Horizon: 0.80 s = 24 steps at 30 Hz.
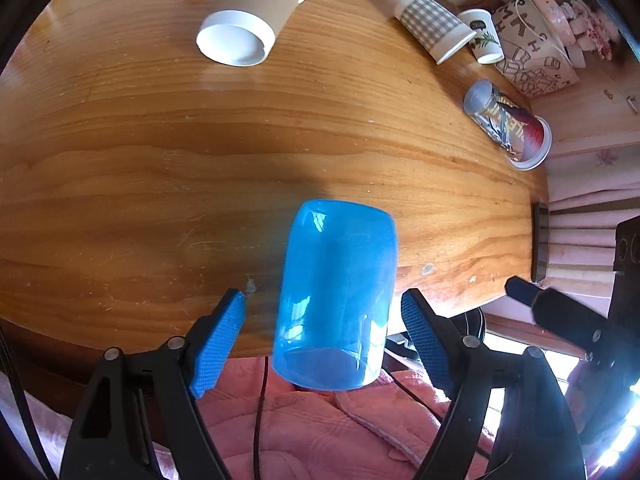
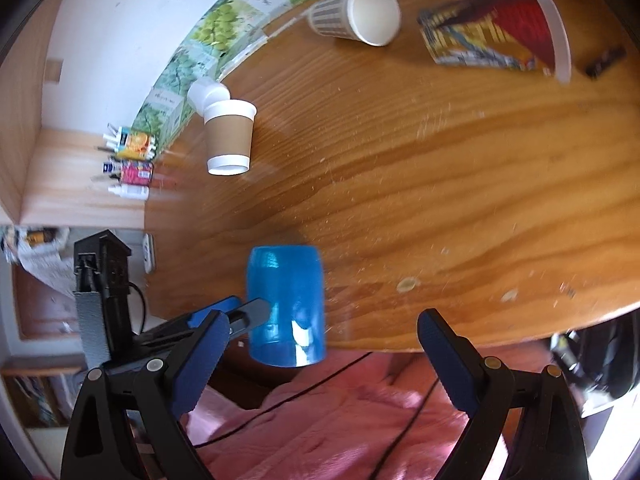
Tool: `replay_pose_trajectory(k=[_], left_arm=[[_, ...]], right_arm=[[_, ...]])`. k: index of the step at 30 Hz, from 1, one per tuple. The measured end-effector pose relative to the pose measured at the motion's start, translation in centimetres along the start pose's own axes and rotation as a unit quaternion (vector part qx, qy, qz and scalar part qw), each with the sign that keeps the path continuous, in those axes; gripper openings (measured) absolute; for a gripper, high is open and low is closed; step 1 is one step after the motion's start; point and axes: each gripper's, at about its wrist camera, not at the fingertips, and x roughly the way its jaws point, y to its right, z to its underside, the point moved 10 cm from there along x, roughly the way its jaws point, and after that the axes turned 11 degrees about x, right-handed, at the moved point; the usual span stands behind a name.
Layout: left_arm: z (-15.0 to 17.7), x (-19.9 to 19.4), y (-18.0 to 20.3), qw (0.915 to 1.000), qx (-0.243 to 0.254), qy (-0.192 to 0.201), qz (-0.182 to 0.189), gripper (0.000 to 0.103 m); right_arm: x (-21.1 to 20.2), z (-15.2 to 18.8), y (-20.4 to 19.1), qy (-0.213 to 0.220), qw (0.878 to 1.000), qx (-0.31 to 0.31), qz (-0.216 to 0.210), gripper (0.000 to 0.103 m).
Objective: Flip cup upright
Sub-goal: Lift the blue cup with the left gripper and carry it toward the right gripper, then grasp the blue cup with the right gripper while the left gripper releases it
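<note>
A blue cup (image 1: 336, 296) stands near the front edge of the wooden table (image 1: 160, 184). Whether its mouth faces up or down I cannot tell. My left gripper (image 1: 324, 320) is open, its blue pads (image 1: 218, 344) on either side of the cup with gaps on both sides. In the right wrist view the blue cup (image 2: 286, 304) is left of centre, with the left gripper's fingertips (image 2: 256, 310) beside it. My right gripper (image 2: 320, 344) is open and empty, just right of the cup at the table's edge.
A brown-sleeved paper cup (image 1: 252, 12) lies at the back. A checked cup (image 1: 434, 26), a small white cup (image 1: 486, 36) and a colourful printed cup (image 1: 508, 124) lie on their sides at the right. A pink quilt (image 1: 320, 432) lies below the table edge.
</note>
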Motion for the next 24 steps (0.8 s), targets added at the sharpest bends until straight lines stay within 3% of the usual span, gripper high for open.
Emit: replay_pose_trajectory(k=[7,12,14,17,24], left_arm=[[0.2,-1.8,-1.1,0.9989,-0.011,0.045,-0.010,0.083],[0.1,-3.4,-1.7,0.9942,0.007,0.101,-0.037,0.083],[0.0,-4.1,-1.8,0.9902,0.024,0.126,-0.057,0.083],[0.0,-4.3,-1.8,0.9866,0.046,0.136,-0.076,0.083],[0.8,-4.0,-2.6,0.9879,0.042,0.133,-0.068,0.083]], right_arm=[[-0.8,-1.8,-1.8,0.027,0.995,-0.096,0.012,0.096],[-0.4,-1.9,-3.7,0.047,0.968,-0.241,0.056,0.096],[-0.2,-1.6,-4.4,0.054,0.948,-0.305,0.070,0.096],[0.6,-0.5,-5.5,0.054,0.909,-0.406,0.080,0.096],[2.3,1.8,-6.6,0.025,0.798,-0.593,0.105,0.095]])
